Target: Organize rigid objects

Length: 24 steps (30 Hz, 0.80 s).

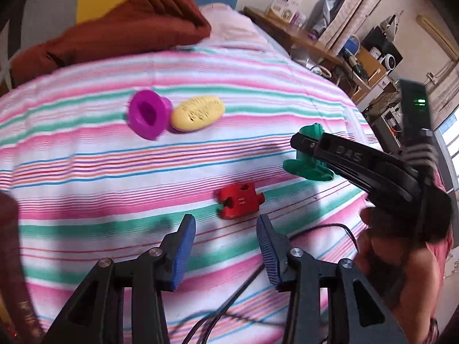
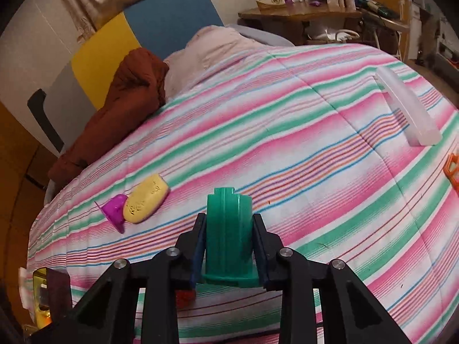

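A green plastic piece (image 2: 228, 238), a ribbed upright body on a flat flanged base, is being clamped between the pads of the right gripper (image 2: 228, 246), just above the striped bedspread (image 2: 287, 143). In the left wrist view the same piece (image 1: 308, 160) is being seen at the tip of that gripper (image 1: 308, 146). The left gripper (image 1: 226, 229) is being held unclenched with nothing between its blue pads, just short of a red puzzle-shaped piece (image 1: 239, 200) lying flat on the bedspread (image 1: 114, 172). Farther off, a magenta funnel-like piece (image 1: 147, 114) is being shown on its side, touching a yellow oval piece (image 1: 198, 111). A clear plastic box (image 2: 407, 109) is lying well apart near the bed's far edge, and an orange piece (image 2: 453, 172) is being cut off by the frame. A rust-brown quilted garment (image 2: 126, 106) and a pale pink pillow (image 2: 218, 46) are lying at the head of the bed, before a yellow and blue headboard (image 2: 137, 31). A cluttered wooden bench (image 2: 301, 14) is standing beyond. The left wrist view is being blurred, so the markings on the pieces cannot be read.
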Motion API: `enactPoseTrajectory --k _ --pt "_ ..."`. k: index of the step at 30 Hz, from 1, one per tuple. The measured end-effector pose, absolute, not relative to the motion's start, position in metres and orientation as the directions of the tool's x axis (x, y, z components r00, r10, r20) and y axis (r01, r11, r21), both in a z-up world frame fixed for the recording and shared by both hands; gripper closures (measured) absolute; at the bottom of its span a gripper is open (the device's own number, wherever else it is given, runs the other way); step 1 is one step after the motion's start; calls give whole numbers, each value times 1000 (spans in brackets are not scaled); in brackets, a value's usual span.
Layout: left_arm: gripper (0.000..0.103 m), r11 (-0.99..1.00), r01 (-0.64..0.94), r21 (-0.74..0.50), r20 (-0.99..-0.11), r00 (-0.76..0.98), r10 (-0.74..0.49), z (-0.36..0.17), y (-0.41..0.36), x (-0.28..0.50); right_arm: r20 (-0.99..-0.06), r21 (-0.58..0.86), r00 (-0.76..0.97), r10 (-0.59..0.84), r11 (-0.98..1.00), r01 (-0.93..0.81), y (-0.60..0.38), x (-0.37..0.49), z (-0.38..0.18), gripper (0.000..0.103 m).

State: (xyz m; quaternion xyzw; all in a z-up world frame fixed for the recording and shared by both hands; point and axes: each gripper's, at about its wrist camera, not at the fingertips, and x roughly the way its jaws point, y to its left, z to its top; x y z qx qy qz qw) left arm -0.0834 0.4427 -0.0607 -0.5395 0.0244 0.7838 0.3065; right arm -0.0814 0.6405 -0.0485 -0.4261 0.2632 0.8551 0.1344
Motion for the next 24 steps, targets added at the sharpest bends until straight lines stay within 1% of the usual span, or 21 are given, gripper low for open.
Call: enactPoseTrajectory --k 4,6,7,8,10,13,15,16,20,24 --pt "55 -799 -515 -311 -863 -199 465 -79 464 -92 -804 339 -595 18 -808 -482 646 -76 -50 72" --pt "51 -797 -528 -293 -864 -211 457 -83 473 -92 -805 342 -593 12 -807 -481 645 -77 -51 72" --pt "45 -792 -541 -283 -862 -219 458 -84 478 -91 -806 340 -591 12 -808 -481 645 -78 -51 72" --pt "44 -789 -555 -266 -863 -228 451 -85 481 -91 -807 336 -591 14 -812 -478 644 -79 -51 72" --pt "44 -798 -563 -214 -873 -256 415 -91 487 -91 -807 331 -591 18 -815 -476 642 -79 -50 72" --pt "45 -799 -570 -190 -852 -310 423 -92 485 -88 -808 329 -588 18 -816 -476 641 -81 -51 72" --pt "54 -799 -571 -187 -841 -326 431 -93 481 -89 -810 326 -586 17 -818 -474 640 -82 -52 72" --pt "53 -795 -577 -186 -836 -332 436 -93 478 -89 -811 323 -585 18 -820 -472 639 -83 -52 72" --pt "54 -787 -581 -208 -825 -327 460 -91 466 -89 -804 316 -594 19 -833 -454 636 -85 -50 72" --pt "54 -805 -539 -248 -820 -326 471 -87 439 -86 -794 310 -608 14 -851 -425 631 -87 -46 72"
